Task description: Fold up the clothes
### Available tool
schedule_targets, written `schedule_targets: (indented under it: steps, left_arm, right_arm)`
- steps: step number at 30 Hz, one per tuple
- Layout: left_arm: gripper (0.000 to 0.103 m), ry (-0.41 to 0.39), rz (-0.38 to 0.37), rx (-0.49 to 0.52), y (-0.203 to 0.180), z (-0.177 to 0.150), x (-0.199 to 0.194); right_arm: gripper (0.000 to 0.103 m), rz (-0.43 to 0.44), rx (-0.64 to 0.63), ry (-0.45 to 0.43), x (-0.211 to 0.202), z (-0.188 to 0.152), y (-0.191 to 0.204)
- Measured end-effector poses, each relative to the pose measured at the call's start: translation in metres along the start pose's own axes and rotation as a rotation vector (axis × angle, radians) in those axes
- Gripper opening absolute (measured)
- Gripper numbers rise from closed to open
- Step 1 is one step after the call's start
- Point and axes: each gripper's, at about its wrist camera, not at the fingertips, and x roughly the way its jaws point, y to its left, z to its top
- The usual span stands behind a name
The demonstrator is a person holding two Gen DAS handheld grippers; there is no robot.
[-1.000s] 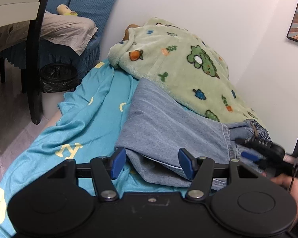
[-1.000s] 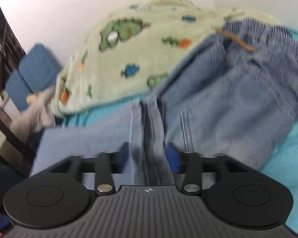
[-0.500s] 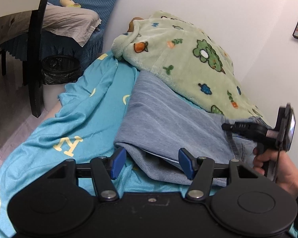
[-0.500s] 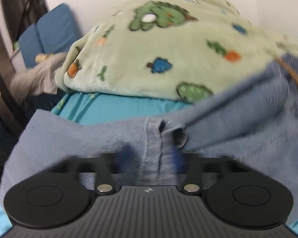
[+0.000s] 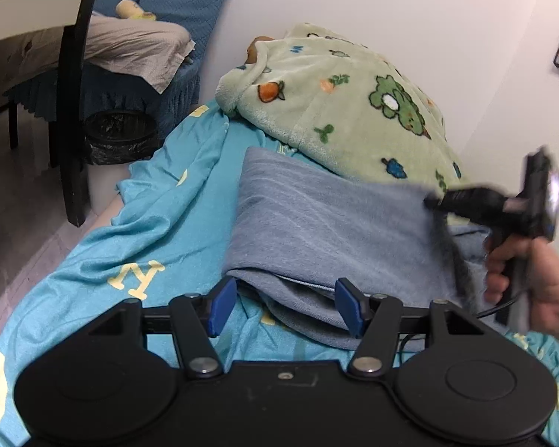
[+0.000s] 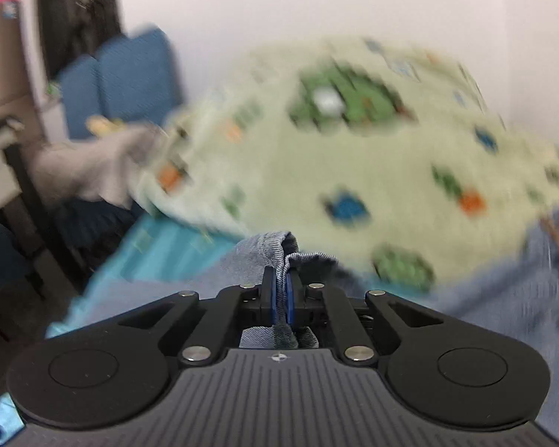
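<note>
Blue denim jeans [image 5: 316, 231] lie folded lengthwise on the turquoise bed sheet [image 5: 149, 223]. My left gripper [image 5: 285, 303] is open, its blue pads low at the near edge of the jeans, touching nothing. My right gripper [image 6: 279, 298] is shut on a fold of the denim [image 6: 275, 249] and lifts it. It also shows in the left wrist view [image 5: 439, 201], held in a hand at the right, raising the jeans' waist end.
A pale green cartoon blanket [image 5: 346, 111] is heaped against the white wall behind the jeans. A blue-covered chair [image 5: 160, 18] with grey cloth, a black bin [image 5: 119, 138] and a dark table leg [image 5: 70, 111] stand left of the bed.
My right gripper has closed on the jeans and lifted the fabric up and leftward. My left gripper has stayed open at the jeans' near edge.
</note>
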Motion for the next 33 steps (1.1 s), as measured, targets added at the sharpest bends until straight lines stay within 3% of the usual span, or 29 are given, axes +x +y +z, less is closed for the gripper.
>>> schedule_targets:
  steps: [5, 7, 10, 14, 21, 25, 30, 33]
  left_arm:
    - [0.056, 0.021, 0.026, 0.030, -0.003, -0.004, 0.009]
    - [0.056, 0.023, 0.031, 0.047, -0.005, -0.004, 0.012]
    - [0.056, 0.006, 0.062, 0.099, -0.008, -0.004, 0.010]
    - [0.056, -0.016, 0.066, 0.105, -0.005, 0.000, 0.007]
    - [0.056, -0.024, 0.051, 0.109, -0.011, 0.002, 0.000]
    - [0.056, -0.033, 0.043, 0.117, -0.014, -0.002, -0.002]
    - [0.056, -0.024, 0.029, 0.102, -0.021, -0.010, 0.000]
    - [0.056, -0.023, 0.028, 0.109, -0.028, -0.014, 0.000]
  right_arm:
    - [0.010, -0.009, 0.033, 0.045, 0.019, -0.030, -0.014]
    - [0.024, 0.001, 0.044, 0.035, 0.010, -0.029, -0.015]
    - [0.037, 0.027, 0.050, 0.012, -0.009, -0.025, -0.016]
    - [0.038, 0.059, 0.115, -0.043, -0.049, -0.021, -0.023]
    - [0.038, 0.041, 0.031, -0.109, -0.138, -0.035, -0.014]
    - [0.038, 0.011, 0.046, -0.140, -0.180, -0.054, -0.026]
    - [0.039, -0.059, 0.282, -0.191, -0.199, -0.080, -0.085]
    - [0.042, -0.116, 0.405, -0.201, -0.189, -0.082, -0.126]
